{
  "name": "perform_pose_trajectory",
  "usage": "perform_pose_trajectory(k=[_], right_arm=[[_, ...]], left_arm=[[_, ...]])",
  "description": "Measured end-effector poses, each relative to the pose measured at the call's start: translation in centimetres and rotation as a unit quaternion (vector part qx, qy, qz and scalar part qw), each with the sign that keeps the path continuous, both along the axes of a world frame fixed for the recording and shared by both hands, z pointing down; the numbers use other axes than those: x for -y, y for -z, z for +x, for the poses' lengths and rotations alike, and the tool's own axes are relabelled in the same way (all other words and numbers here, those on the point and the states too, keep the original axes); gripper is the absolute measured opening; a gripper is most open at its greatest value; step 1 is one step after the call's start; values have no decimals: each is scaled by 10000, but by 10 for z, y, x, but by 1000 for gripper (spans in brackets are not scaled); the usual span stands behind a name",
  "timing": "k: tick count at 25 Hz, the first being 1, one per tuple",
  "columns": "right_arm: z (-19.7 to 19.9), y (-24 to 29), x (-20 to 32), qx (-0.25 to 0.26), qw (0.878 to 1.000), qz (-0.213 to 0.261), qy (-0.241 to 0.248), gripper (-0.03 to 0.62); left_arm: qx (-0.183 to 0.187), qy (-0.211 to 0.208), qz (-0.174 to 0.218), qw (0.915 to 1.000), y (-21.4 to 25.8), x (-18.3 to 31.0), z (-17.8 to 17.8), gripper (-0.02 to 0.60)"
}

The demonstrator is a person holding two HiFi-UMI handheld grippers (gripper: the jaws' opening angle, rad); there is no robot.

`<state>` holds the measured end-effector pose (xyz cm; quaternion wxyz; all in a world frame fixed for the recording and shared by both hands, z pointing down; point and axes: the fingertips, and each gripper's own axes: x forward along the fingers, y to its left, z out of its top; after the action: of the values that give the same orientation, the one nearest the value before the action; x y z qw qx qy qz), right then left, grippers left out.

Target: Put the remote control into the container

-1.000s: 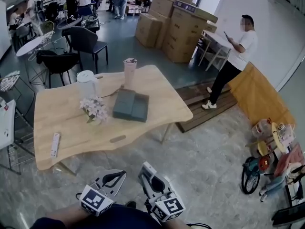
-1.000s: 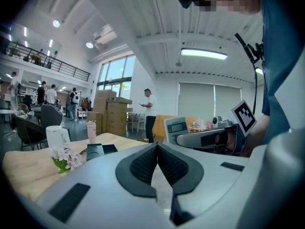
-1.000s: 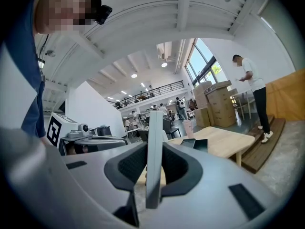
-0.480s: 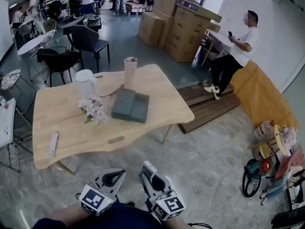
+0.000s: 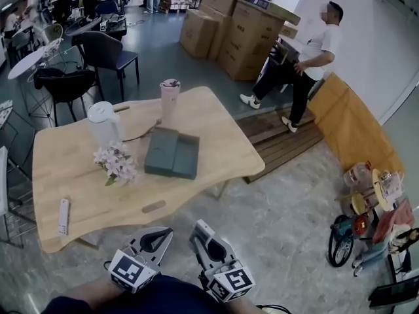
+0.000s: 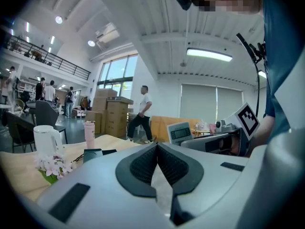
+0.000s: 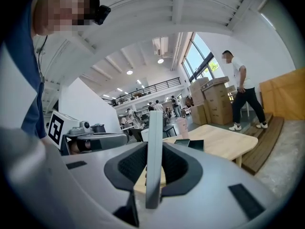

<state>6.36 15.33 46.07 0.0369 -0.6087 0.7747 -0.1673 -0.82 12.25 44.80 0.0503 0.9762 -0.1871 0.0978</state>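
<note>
Left tool [image 6: 156, 146] closed on nothing; right tool [image 7: 153, 151] clamps a slim grey bar [image 7: 154, 123]. The remote control [image 5: 63, 216] lies near the surface's [image 5: 219, 142] edge: a nudge could drop it.

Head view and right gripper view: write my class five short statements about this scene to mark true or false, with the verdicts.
1. The remote control lies on the table near its left edge. True.
2. The remote control is inside the container. False: it lies on the bare tabletop, well apart from it.
3. The kettle stands upright beyond the flowers. True.
4. The pink tumbler lies on its side. False: it stands upright.
5. The right gripper has nothing between its jaws. False: a thin grey slab stands between them.
</note>
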Motion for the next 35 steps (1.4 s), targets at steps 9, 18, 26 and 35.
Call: perform_pose_trajectory(k=[9, 18, 26, 35], right_arm=[[12, -4, 107, 133, 9994, -259, -211, 87], [26, -9, 189, 315, 9972, -449, -508, 87], [62, -35, 226, 535, 9956, -744, -201, 87], [101, -47, 265, 786, 9918, -956, 326, 87]], left_arm=[[-14, -396, -42, 9992, 0, 103, 16, 12], [-218, -627, -287, 9974, 4, 178, 26, 12], [-109, -323, -295, 9990, -13, 210, 59, 12], [-65, 197, -355, 9992, -7, 227, 96, 12]])
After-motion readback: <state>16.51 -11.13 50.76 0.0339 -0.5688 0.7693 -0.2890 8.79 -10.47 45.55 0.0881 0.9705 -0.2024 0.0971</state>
